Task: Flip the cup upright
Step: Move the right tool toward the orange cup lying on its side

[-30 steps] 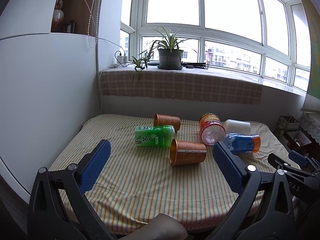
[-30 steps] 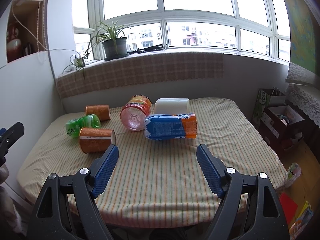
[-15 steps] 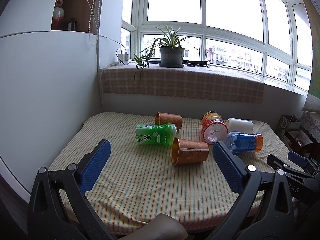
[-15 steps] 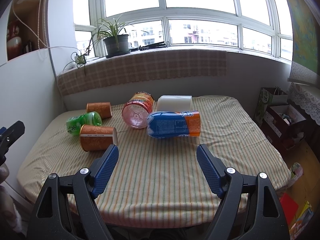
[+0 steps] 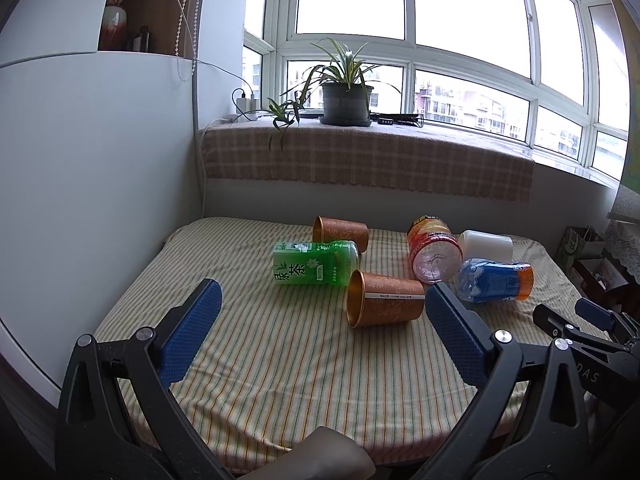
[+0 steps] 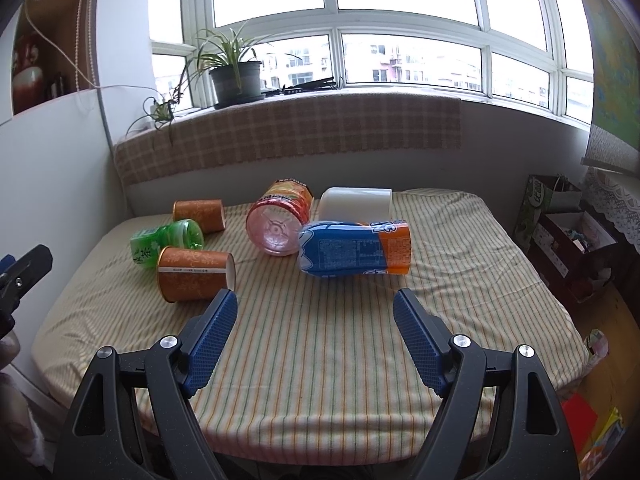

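Observation:
Several cups lie on their sides on a striped tablecloth (image 5: 280,360). The near copper cup (image 5: 384,304) lies with its mouth to the left; it also shows in the right wrist view (image 6: 196,274). A second copper cup (image 5: 340,232) lies further back and shows in the right wrist view (image 6: 200,215). A white cup (image 5: 486,245) lies at the back right and shows in the right wrist view (image 6: 356,203). My left gripper (image 5: 320,312) is open and empty, short of the near copper cup. My right gripper (image 6: 314,316) is open and empty, short of the blue bottle.
A green tea bottle (image 5: 314,262), a red-orange jar (image 5: 434,254) and a blue-orange bottle (image 5: 494,280) lie among the cups. A wall (image 5: 100,180) stands at the left. A checked window ledge with a potted plant (image 5: 346,98) is behind. Boxes (image 6: 568,232) stand on the floor right.
Both grippers have edged slightly forward and down toward the table; the objects sit a little lower and larger in view. Nothing on the table has moved.

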